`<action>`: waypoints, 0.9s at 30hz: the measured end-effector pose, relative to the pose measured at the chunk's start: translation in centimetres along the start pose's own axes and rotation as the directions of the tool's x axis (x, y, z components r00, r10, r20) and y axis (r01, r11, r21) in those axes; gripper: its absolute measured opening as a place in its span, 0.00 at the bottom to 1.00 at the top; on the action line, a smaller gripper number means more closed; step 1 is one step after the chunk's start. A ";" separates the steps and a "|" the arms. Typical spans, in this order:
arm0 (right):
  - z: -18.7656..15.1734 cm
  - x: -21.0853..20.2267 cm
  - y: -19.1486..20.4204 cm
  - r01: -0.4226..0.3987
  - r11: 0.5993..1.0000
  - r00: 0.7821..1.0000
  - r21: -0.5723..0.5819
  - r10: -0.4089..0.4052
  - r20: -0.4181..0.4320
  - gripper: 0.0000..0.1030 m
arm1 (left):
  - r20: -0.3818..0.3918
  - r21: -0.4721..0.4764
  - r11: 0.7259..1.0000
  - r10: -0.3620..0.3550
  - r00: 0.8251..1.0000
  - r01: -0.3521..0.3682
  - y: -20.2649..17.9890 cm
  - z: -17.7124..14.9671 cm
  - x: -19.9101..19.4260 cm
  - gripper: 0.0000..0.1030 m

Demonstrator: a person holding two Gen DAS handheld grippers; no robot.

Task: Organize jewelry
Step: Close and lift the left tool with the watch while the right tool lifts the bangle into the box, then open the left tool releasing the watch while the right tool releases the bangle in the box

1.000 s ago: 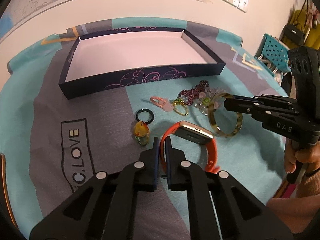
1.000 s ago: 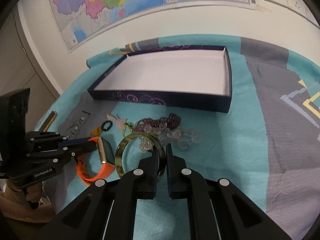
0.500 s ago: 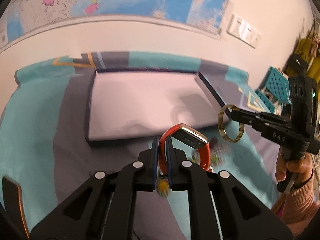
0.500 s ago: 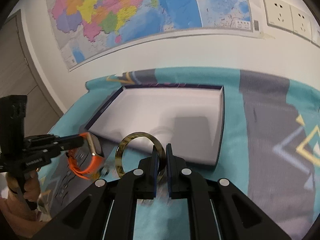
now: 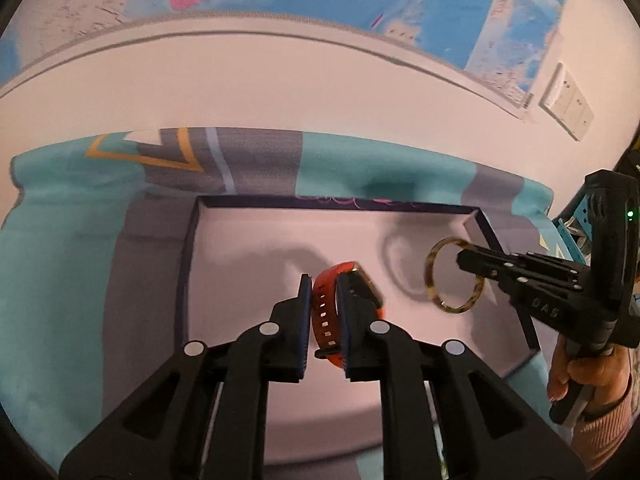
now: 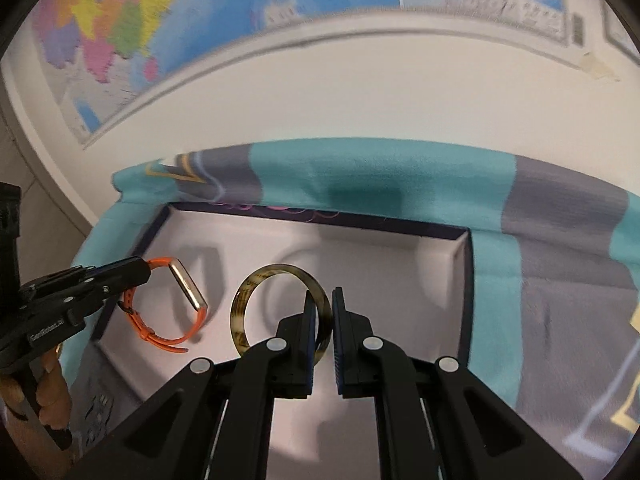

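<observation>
A shallow dark blue tray [image 5: 191,264] [image 6: 469,280] with a white floor lies on the teal and grey cloth. My left gripper [image 5: 324,278] [image 6: 146,270] hangs over its left half. Its jaws are opening around the strap of the orange watch [image 5: 325,312] [image 6: 160,336]; a gap shows beside the strap. Low over the tray floor, the watch's gold-edged face points away from me. My right gripper [image 6: 324,293] [image 5: 460,258] is shut on the rim of a tortoiseshell bangle [image 6: 237,316] [image 5: 429,276], held upright above the tray's middle.
The cloth-covered table [image 6: 560,240] ends at a white wall with a map [image 5: 280,8] and sockets [image 5: 566,100] close behind the tray. A person's hand [image 5: 580,376] [image 6: 48,392] grips each tool's handle. The other jewelry is out of view.
Both grippers have carried the watch and the bangle forward from the cloth to above the tray floor. The left jaws now stand wider around the strap.
</observation>
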State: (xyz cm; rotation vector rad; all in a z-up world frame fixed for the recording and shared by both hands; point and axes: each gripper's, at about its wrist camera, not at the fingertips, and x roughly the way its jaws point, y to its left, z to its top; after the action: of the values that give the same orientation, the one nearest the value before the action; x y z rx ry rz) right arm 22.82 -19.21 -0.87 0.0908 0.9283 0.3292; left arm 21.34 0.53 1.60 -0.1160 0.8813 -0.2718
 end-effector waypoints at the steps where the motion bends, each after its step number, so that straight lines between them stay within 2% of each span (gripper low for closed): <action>1: 0.2 0.5 -0.1 0.003 1.000 1.000 0.004 -0.003 -0.010 0.06 | -0.007 -0.005 1.000 -0.003 1.000 0.003 0.1 0.5 0.7 0.13; 4: 1.2 2.1 -0.5 0.013 1.000 0.999 0.016 -0.012 -0.047 0.06 | -0.028 -0.013 1.000 -0.018 0.999 0.018 0.3 1.2 2.1 0.10; 12: 2.5 3.9 -1.1 0.052 0.998 0.995 0.041 -0.048 -0.085 0.07 | -0.082 -0.058 0.998 0.035 0.996 -0.040 1.0 2.0 5.0 0.07; 16: 2.3 3.8 -1.1 0.059 0.997 0.996 0.057 -0.056 -0.067 0.14 | -0.084 -0.076 0.995 0.059 0.995 -0.065 1.0 2.2 5.4 0.07; 20: 1.8 1.8 -1.2 0.055 0.997 0.998 0.058 -0.055 -0.001 0.22 | -0.080 -0.071 0.996 0.053 0.995 -0.059 0.7 2.0 5.2 0.15; 22: 1.0 -0.1 -1.0 0.022 0.999 0.999 0.037 -0.024 0.043 0.30 | -0.062 -0.070 0.996 0.052 0.997 -0.056 0.7 1.6 4.5 0.29; 26: -1.5 -3.7 -0.1 -0.018 0.999 0.994 -0.042 0.022 0.104 0.37 | 0.039 -0.011 0.997 0.079 0.996 -0.079 0.3 0.4 1.3 0.46; 27: -2.2 -4.4 0.2 -0.017 0.998 0.994 -0.068 0.025 0.111 0.38 | 0.067 0.012 0.996 0.085 0.994 -0.086 0.0 -0.2 0.3 0.48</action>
State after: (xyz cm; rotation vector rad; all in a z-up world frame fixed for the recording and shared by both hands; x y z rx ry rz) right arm 18.62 -20.54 1.26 0.0567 0.8055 0.3707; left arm 21.41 0.47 1.23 -0.0730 0.8157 -0.1938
